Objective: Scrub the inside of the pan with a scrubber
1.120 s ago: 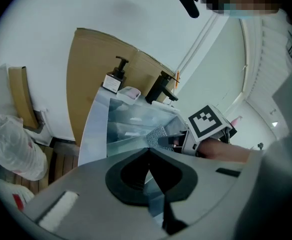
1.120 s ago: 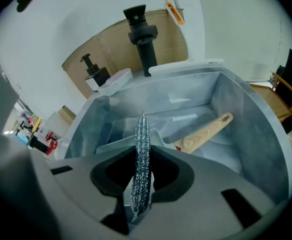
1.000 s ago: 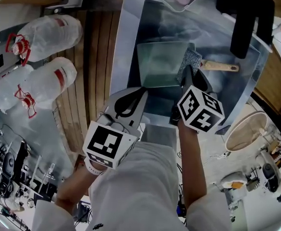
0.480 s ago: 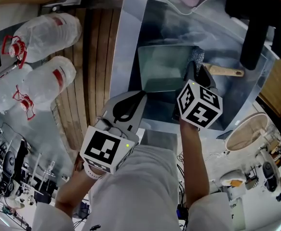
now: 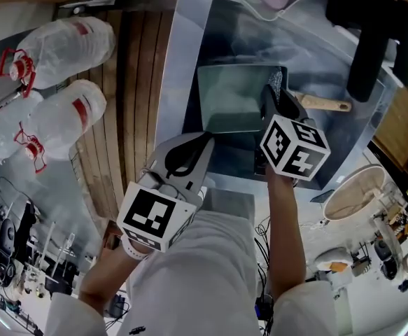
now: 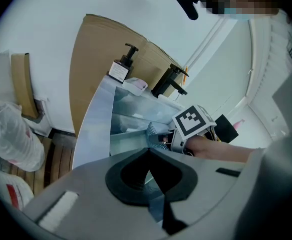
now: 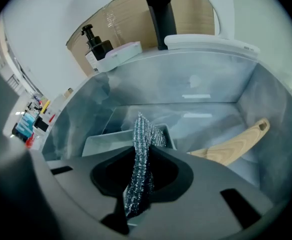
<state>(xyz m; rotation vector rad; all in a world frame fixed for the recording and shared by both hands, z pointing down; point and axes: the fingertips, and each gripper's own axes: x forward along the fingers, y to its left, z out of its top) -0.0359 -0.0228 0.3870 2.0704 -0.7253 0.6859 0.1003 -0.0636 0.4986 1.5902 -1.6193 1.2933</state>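
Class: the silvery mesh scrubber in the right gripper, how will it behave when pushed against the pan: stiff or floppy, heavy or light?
Probably floppy: the scrubber folds and twists where the right gripper pinches it. Likely light, being open metallic mesh. It should flatten against the pan.

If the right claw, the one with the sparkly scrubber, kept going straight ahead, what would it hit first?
Probably the pan: the scrubber pinched in the right claw sticks out towards its inside and would touch first, though depth is hard to judge.
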